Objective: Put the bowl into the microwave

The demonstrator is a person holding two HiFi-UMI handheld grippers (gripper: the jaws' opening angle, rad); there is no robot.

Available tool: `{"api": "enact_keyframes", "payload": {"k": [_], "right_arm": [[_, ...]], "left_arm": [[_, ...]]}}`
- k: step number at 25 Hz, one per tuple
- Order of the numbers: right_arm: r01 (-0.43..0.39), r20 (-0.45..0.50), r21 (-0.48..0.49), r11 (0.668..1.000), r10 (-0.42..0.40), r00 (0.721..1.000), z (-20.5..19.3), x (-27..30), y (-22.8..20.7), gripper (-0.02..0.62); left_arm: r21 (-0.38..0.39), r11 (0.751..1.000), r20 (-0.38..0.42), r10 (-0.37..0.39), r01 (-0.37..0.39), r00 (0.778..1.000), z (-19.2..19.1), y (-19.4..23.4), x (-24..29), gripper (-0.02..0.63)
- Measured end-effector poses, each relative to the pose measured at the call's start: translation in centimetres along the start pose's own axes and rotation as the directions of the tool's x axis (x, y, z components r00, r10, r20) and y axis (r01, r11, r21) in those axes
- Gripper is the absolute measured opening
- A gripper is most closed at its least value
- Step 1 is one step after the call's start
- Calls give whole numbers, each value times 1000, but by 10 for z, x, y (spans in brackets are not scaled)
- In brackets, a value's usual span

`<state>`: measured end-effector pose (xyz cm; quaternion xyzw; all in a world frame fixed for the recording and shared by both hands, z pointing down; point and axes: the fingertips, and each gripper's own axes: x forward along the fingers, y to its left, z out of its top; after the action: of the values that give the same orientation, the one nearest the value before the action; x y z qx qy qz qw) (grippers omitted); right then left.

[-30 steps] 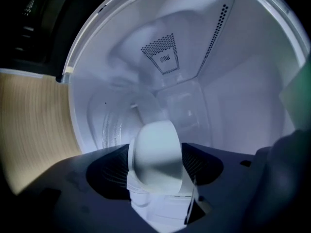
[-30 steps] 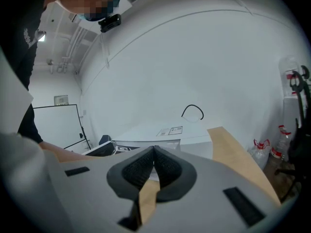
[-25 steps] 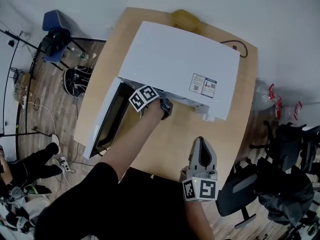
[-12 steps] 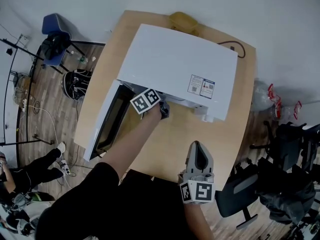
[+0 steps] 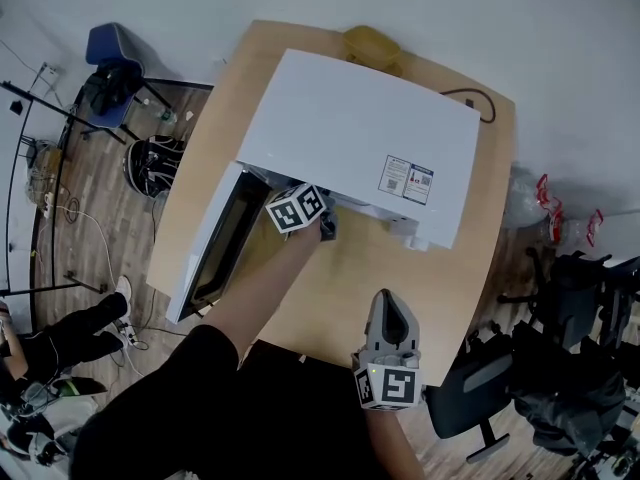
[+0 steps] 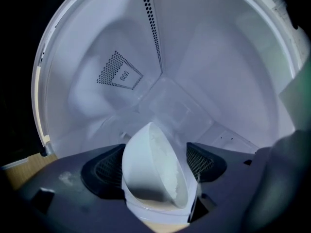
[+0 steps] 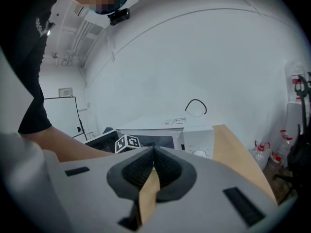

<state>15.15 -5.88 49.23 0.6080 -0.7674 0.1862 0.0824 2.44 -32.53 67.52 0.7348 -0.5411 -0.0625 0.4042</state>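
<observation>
The white microwave (image 5: 355, 138) stands on the wooden table (image 5: 400, 268) with its door (image 5: 212, 248) swung open to the left. My left gripper (image 5: 326, 226) reaches into its mouth. In the left gripper view a white bowl (image 6: 150, 169) sits inside the white cavity (image 6: 204, 57), between the dark pads (image 6: 104, 166). The left gripper's (image 6: 155, 164) jaws are opening, and a gap shows beside the bowl's rim. My right gripper (image 5: 389, 296) hovers over the table's near edge, shut and empty. In its own view the right gripper (image 7: 153, 154) points at the microwave (image 7: 194, 135).
A yellow object (image 5: 370, 43) lies behind the microwave, and a black cable (image 5: 478, 103) loops at the table's far right corner. A blue chair (image 5: 108, 48) stands at the far left. A black office chair (image 5: 470, 388) is close by on the right.
The left gripper has shifted slightly at the microwave's mouth. The right gripper has drifted back toward the person.
</observation>
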Motion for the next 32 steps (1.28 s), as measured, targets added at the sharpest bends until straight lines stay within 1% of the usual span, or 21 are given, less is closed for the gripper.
{"api": "enact_keyframes", "payload": {"k": [5,9,15,18,22,27,32], "right_arm": [[13,-12,-14,1000,-14,1000,-5,0,-4,60],[25,-31,-31,999,-26,999,-12,1,-10,60],[27,-48,-44,999,-29,998,-19,4,-11,60],[13,-48,-51,999,-15,999,-19,4,-8,60],[11,-55,-33,999,-12,998,-22,3,-6,60],[19,-64,-20,1000,-20,998,-25,-1,-4,60],[16,-62,-31,999,-18,998,-24,-4,0,60]], "left_arm": [[81,997,-18,20,-19,1000,-2,2,3,362],[120,993,-43,18,-12,999,-5,1,2,362],[184,981,-25,59,-53,998,-5,7,-1,362],[180,981,-7,75,-72,997,-1,9,-1,365],[165,984,0,72,-71,997,1,10,-3,368],[147,988,35,43,-48,998,9,8,-7,371],[145,989,28,17,-21,999,8,5,-17,373]]}}
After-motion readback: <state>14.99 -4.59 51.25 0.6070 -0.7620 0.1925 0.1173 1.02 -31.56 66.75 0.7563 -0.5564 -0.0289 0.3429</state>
